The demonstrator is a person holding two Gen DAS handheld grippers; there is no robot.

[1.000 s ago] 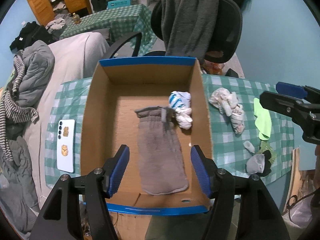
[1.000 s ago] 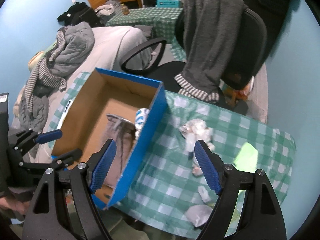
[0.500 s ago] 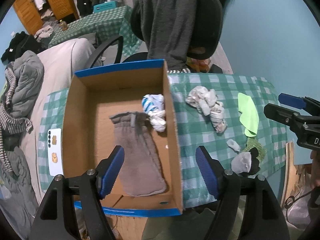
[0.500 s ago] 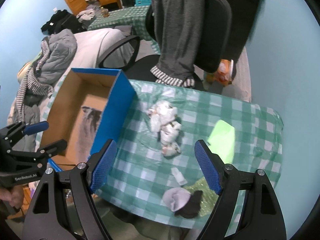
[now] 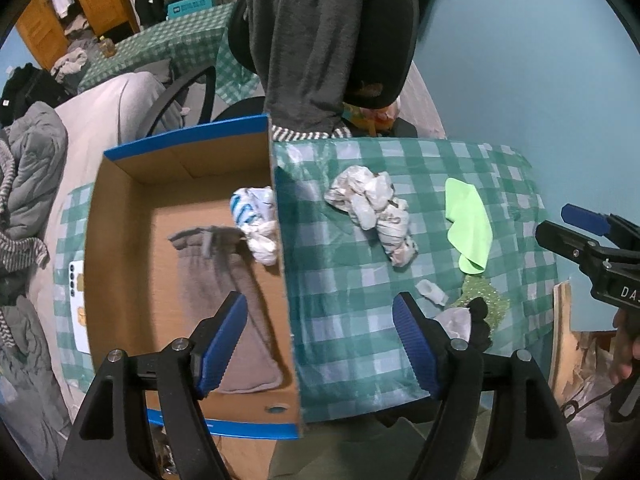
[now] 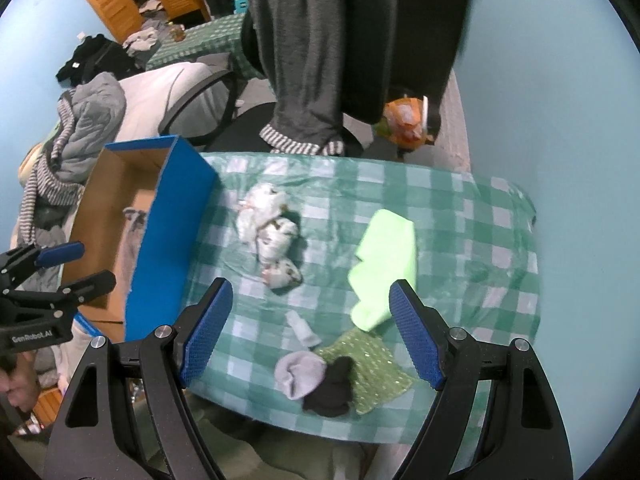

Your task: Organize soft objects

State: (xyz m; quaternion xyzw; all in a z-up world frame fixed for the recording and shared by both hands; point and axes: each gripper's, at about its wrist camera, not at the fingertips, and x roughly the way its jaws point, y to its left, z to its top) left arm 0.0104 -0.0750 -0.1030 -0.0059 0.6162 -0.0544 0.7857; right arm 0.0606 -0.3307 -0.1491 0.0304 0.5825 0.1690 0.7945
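Note:
A blue cardboard box [image 5: 120, 208] [image 6: 164, 248] sits on the left of the green checked table [image 5: 344, 320]. Inside lie a grey cloth [image 5: 224, 280] and a blue-white bundle [image 5: 256, 220]. On the table lie a white patterned bundle [image 5: 376, 208] [image 6: 272, 228], a lime green cloth [image 5: 468, 224] [image 6: 384, 264], a small white piece [image 6: 302, 328], a grey sock [image 6: 300, 372], a black sock [image 6: 332, 392] and a sparkly green cloth [image 6: 372, 364]. My left gripper [image 5: 320, 344] is open, above the box's right wall. My right gripper [image 6: 308, 332] is open, above the small socks.
An office chair [image 6: 360, 40] draped with a grey garment [image 6: 312, 40] stands behind the table. A phone [image 5: 78, 308] lies left of the box. A bed with piled clothes [image 6: 88, 128] is at the left. A blue wall is on the right.
Both grippers have moved right: the left from over the box's middle to its right wall, the right from the box edge to over the table's loose socks. Both stay open.

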